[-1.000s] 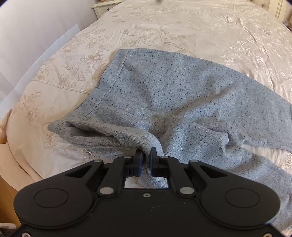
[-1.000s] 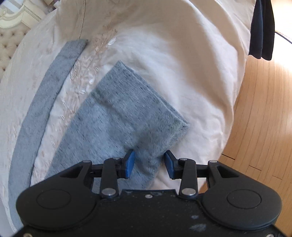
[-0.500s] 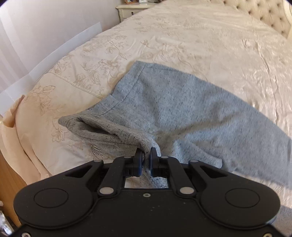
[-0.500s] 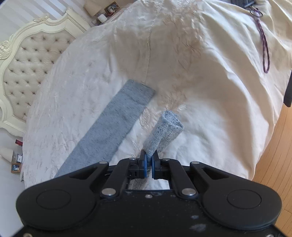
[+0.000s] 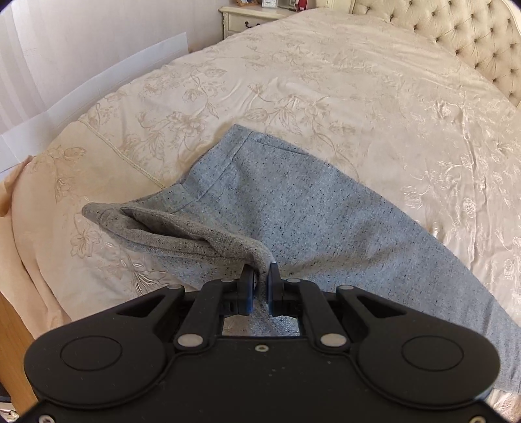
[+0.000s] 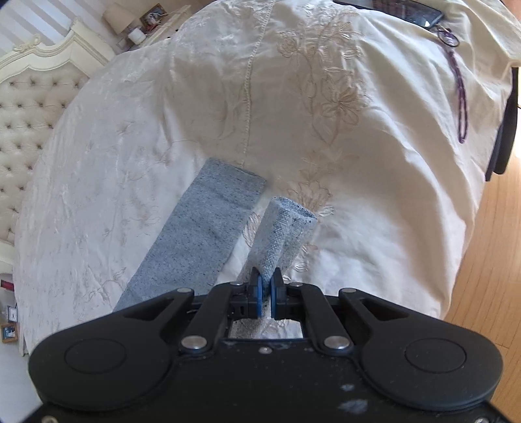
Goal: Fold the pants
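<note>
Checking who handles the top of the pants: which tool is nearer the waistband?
Left. The left tool is clamped on the waistband edge itself. The right tool grips a leg cuff at the pants' opposite end, with no waistband in its view.

Grey speckled pants point(image 5: 293, 208) on bed, waistband and cuff lifted.

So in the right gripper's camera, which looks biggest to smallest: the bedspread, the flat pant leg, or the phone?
1. Bedspread
2. Flat pant leg
3. Phone; it lies far away and is partly cut off, so its true size is unsure.
</note>
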A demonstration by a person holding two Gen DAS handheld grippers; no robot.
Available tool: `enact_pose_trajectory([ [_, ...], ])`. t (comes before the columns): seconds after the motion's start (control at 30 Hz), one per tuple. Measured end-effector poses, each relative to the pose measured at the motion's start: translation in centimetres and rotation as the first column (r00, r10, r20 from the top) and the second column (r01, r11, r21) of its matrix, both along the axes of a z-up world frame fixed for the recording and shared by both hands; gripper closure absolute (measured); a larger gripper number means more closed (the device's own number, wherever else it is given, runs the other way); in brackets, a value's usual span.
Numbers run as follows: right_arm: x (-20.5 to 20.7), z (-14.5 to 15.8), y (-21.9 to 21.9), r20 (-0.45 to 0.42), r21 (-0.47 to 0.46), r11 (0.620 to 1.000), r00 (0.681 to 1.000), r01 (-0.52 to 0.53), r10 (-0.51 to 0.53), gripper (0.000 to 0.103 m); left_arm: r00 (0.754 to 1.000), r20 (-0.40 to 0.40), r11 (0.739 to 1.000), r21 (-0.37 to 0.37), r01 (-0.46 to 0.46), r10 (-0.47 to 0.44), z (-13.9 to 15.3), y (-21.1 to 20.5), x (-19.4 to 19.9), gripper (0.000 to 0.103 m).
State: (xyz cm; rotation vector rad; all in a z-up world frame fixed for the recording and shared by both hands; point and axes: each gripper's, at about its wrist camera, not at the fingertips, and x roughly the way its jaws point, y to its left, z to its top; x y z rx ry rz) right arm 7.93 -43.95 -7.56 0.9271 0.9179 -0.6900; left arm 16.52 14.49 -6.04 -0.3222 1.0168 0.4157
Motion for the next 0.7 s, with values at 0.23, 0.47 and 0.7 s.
enact_pose_trajectory([
  [0.23,5.0,0.6,0.5,-0.004,0.0,1.0,1.0,0.027,-0.027,0.097,0.999,0.013,0.999,-0.02,0.047,-0.047,-0.1,0.5,5.5,0.092],
  [0.47,18.5,-4.9,-0.9,-0.042,-0.062,0.998,0.999,-0.029,0.026,0.097,0.992,-0.027,0.991,0.04,0.125,-0.124,-4.9,-1.3,15.0,0.091],
  [0.7,25.0,-10.4,0.1,-0.17,-0.121,0.982,0.978,-0.146,0.124,0.094,0.976,-0.116,0.974,0.115,0.198,-0.185,-10.0,-4.2,21.1,0.09],
])
